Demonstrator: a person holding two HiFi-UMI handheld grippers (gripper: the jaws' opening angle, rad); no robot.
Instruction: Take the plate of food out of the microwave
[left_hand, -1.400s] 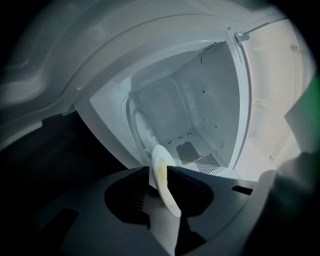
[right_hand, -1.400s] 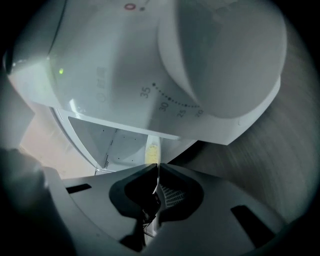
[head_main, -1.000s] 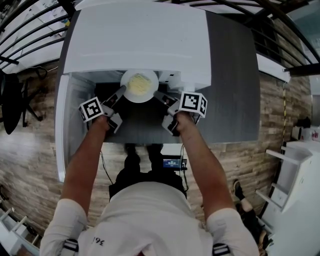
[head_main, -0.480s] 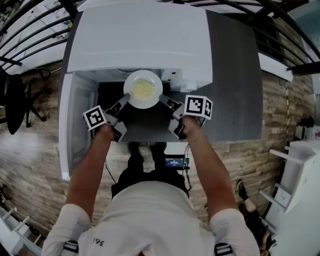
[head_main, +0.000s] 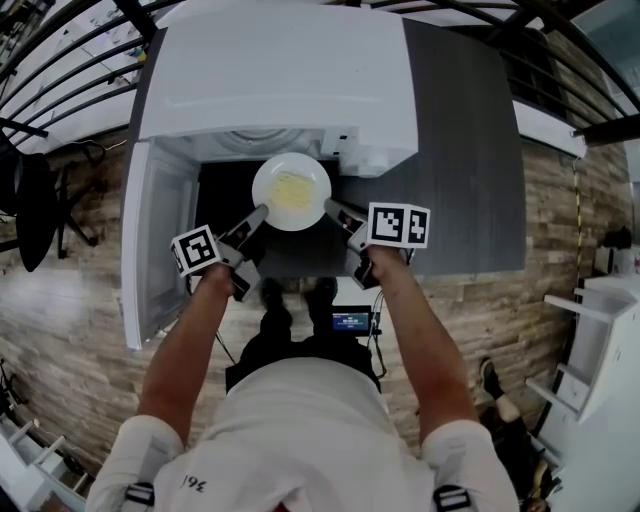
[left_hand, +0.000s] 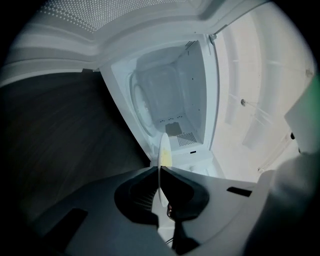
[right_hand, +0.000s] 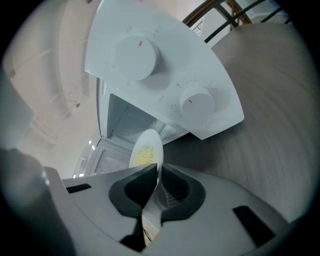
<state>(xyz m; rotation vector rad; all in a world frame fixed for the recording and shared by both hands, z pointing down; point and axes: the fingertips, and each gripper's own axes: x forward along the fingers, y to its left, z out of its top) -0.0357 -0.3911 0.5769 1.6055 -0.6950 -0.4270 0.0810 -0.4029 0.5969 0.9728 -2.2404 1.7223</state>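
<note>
Two bare forearms reach out from a person in a white shirt (head_main: 300, 430), each hand carrying a grey two-jaw gripper topped with a cube of square markers. The left gripper (head_main: 256, 214) is clamped on the near-left rim of a round white plate (head_main: 291, 191), and the right gripper (head_main: 334, 209) pinches the near-right rim. Looking along each pair of jaws, the plate's thin edge sits squeezed between the dark pads. A heap of pale yellow food (head_main: 291, 187) lies in the plate's middle. The plate hangs between the two grippers, just in front of the mouth of the boxy white microwave (head_main: 280, 80), above the dark grey countertop (head_main: 470, 150). Beyond it is the white cavity (left_hand: 170, 95), with its door (head_main: 150, 250) swung wide to the left. Two round white knobs (right_hand: 137, 55) sit on the front panel at the right.
</note>
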